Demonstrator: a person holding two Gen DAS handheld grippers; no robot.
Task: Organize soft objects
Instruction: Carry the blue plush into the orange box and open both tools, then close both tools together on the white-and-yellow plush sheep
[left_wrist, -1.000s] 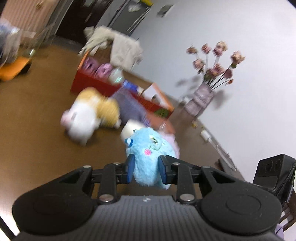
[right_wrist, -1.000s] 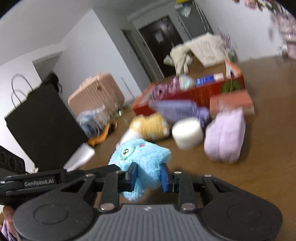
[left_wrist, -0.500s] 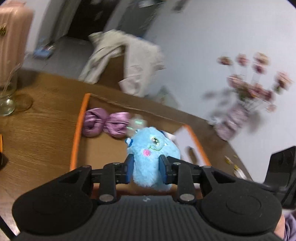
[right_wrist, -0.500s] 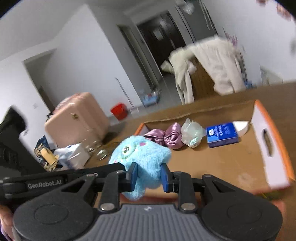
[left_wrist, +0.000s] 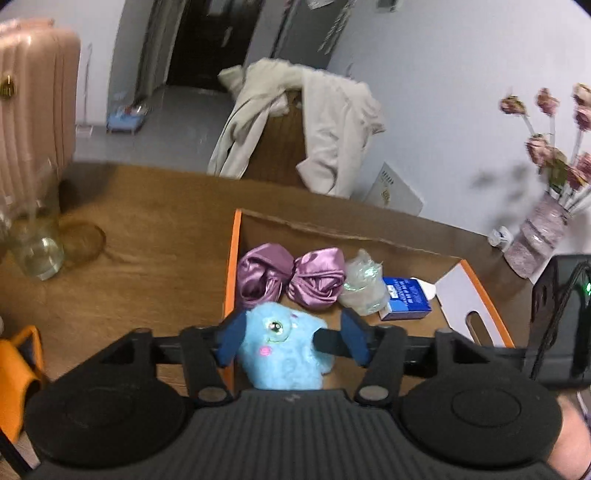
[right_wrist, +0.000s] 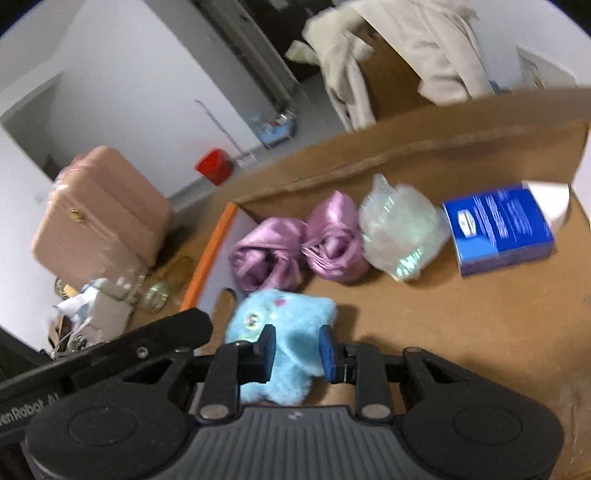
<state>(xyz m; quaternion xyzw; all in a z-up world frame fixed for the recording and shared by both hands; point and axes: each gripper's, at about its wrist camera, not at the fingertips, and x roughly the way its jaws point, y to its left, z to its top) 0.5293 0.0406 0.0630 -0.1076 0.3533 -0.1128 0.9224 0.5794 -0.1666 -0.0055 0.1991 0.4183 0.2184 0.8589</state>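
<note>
The blue plush toy (left_wrist: 282, 349) hangs over the cardboard box (left_wrist: 232, 258), near its orange edge (beside the purple satin bundles (left_wrist: 290, 275)): the left gripper (left_wrist: 291, 341) has just spread wide and released it, while the right gripper (right_wrist: 297, 350), easing slightly, pinches it for the drop

A fluffy blue plush toy (left_wrist: 284, 354) with a green eye and a pink cheek sits in the near left corner of the cardboard box (left_wrist: 232, 266). Two shiny purple cloth rolls (left_wrist: 290, 277) lie side by side in the box, just behind the toy.
</note>
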